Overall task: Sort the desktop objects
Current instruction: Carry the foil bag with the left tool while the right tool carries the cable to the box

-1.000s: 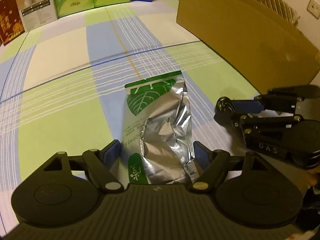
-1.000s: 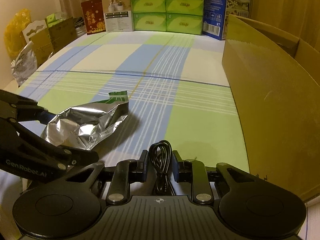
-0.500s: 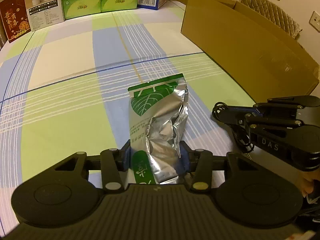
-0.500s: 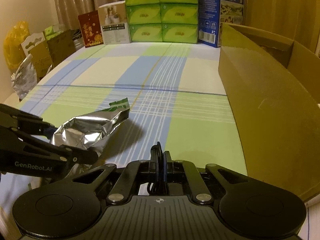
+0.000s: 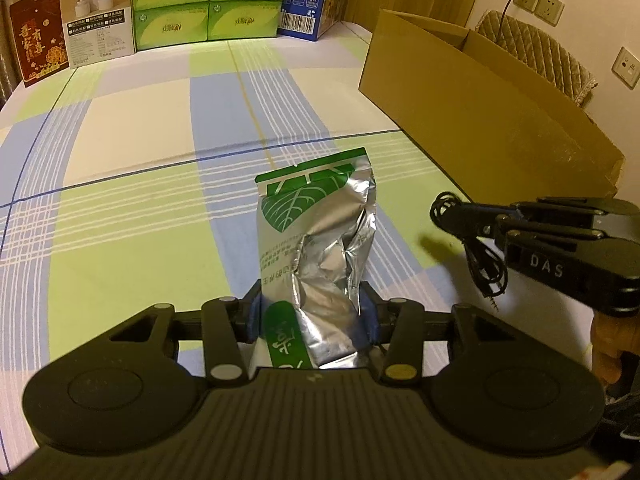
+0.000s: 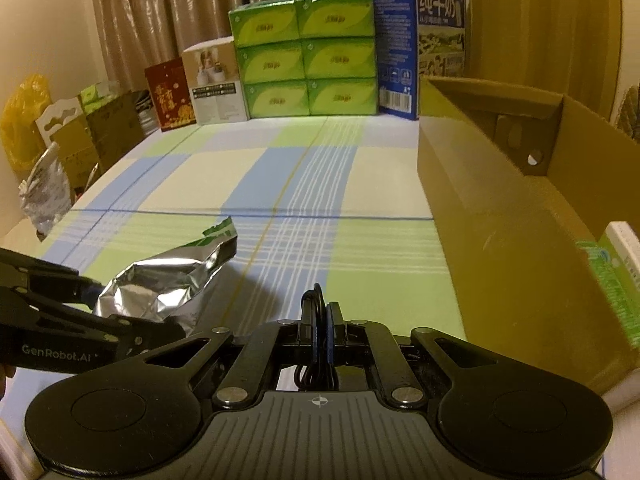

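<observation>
Both grippers have lifted: left gripper (image 5: 311, 312) clamps the pouch (image 5: 316, 240), right gripper (image 6: 320, 320) the cable (image 6: 314, 312); the box (image 6: 500, 216) awaits both.

In the left wrist view, the foil pouch (image 5: 316, 248) sits at centre frame between the left gripper (image 5: 312, 312) fingers, over the checked tablecloth (image 5: 132, 184). The right gripper (image 5: 460, 216) enters from the right edge with the coiled cable (image 5: 480, 256) hanging from it. The cardboard box (image 5: 480, 108) stands at upper right. Tissue packs (image 5: 204, 4) and cartons line the top edge.
</observation>
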### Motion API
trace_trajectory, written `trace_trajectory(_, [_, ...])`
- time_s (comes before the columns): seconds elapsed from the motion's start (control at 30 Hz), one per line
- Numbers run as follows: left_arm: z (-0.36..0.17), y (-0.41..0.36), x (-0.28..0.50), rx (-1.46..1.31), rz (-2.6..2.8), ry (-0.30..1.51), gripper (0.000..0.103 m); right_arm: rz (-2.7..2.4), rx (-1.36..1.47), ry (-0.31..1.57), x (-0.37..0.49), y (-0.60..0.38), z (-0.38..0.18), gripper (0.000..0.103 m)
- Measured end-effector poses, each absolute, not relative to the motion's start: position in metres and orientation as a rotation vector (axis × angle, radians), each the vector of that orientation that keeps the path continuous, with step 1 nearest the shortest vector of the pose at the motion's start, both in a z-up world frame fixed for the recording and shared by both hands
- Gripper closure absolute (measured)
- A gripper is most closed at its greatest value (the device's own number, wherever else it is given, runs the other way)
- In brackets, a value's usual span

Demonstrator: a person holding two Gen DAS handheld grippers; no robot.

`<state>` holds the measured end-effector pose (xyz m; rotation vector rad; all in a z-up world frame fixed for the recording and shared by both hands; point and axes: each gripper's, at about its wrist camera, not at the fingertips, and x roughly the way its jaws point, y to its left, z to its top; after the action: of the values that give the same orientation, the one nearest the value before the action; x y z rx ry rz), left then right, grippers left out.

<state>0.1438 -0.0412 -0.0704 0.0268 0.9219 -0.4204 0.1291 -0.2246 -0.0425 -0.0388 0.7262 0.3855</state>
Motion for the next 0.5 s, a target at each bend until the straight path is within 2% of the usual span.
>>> trace_trajectory(0.5, [-0.026, -0.066, 0.107, -0.033, -0.414, 0.858, 0.062, 0.354, -0.002, 0.667, 0.098, -0.249, 0.004, 0.102])
